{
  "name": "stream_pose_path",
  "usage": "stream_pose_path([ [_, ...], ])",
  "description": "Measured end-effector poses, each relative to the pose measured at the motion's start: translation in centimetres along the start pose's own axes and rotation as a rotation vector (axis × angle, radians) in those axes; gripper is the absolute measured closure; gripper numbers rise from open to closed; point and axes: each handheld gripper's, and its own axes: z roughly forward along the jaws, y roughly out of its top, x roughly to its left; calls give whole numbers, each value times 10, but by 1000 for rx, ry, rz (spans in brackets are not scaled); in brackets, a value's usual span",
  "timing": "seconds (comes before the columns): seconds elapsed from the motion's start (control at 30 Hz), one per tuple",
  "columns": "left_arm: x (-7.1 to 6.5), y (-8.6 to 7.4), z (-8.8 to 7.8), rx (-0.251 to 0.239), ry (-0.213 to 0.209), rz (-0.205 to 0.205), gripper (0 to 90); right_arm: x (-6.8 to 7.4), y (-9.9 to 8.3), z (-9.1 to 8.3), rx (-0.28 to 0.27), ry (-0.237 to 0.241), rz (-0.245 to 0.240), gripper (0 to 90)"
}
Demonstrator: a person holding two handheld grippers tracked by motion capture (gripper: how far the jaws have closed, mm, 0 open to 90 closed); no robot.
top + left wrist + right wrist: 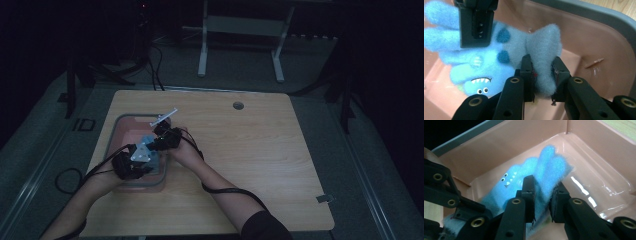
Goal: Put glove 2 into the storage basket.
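A fuzzy blue plush monster (486,67) with white teeth and small eyes lies in a pink tray with a grey rim (586,32). My left gripper (542,72) is shut on a paler blue-grey flap of the toy, its pads pressing into the fluff. My right gripper (543,195) is shut on the toy's (524,172) bright blue finger-like end. In the high view both grippers meet over the tray (120,120), left (150,150) nearer the person, right (157,137) just beyond it. In the left gripper view, one finger (475,22) of the right gripper hangs over the toy.
The tray sits at the left of a wooden table (240,150) with a round cable hole (238,105) at the back. A thin wooden sliver (594,62) lies on the tray floor. Cables trail off the table's left side, and a white stand (240,45) is on the floor behind.
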Motion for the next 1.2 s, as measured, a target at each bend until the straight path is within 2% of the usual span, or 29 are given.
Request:
stream_pose_path([
  [0.1,2,1,2,6,-15,-9,762,0,0,1,6,-7,-5,715],
  [0.13,2,1,3,8,-20,-14,755,-1,0,1,13,-9,-6,665],
  [0.2,3,1,3,6,-24,-22,743,-1,0,1,11,-10,-5,645],
  [0.23,4,1,3,2,-21,-27,738,-3,0,-1,6,-17,4,600],
  [0.37,5,1,3,2,-34,-49,673,-4,1,-5,-10,-36,-3,506],
  [0.4,6,1,2,2,-30,-61,586,-4,3,-9,-24,-45,-4,459],
  [0.47,6,1,1,-4,-26,-66,529,-3,4,-14,-36,-49,-14,420],
  [0.5,5,1,0,-10,-15,-70,529,-3,4,-14,-36,-49,-14,420],
  [0.53,4,2,-3,-20,17,-71,489,-3,5,-20,-54,-48,-14,378],
  [0.57,4,2,-3,-20,17,-71,442,-3,5,-20,-54,-48,-14,378],
  [0.63,3,2,-7,-29,43,-87,373,-3,5,-28,-75,-41,-13,299],
  [0.67,4,2,-12,-47,50,-115,333,-3,5,-31,-75,-32,-16,277],
  [0.77,3,4,-17,-43,43,-146,151,-3,1,-38,-81,-10,-23,215],
  [0.8,2,4,-18,-51,51,-148,132,-3,0,-41,-85,0,-20,204],
  [0.87,2,6,-20,-68,46,-178,90,-4,-4,-46,-91,6,-21,200],
  [0.97,0,8,-21,-86,57,-184,79,-5,-8,-51,-93,12,-31,183],
  [1.0,-2,12,-22,-114,71,-195,73,-4,-13,-56,-96,15,-34,182],
  [1.07,-2,14,-23,-130,72,-197,62,-4,-15,-60,-95,9,-44,181],
  [1.1,-3,15,-24,-149,75,-203,61,-4,-18,-67,-104,9,-49,179],
  [1.13,-5,20,-24,-180,70,-206,56,-4,-20,-70,-104,9,-50,179],
  [1.2,-7,25,-24,-202,53,-213,50,-4,-23,-78,-110,3,-61,179],
])
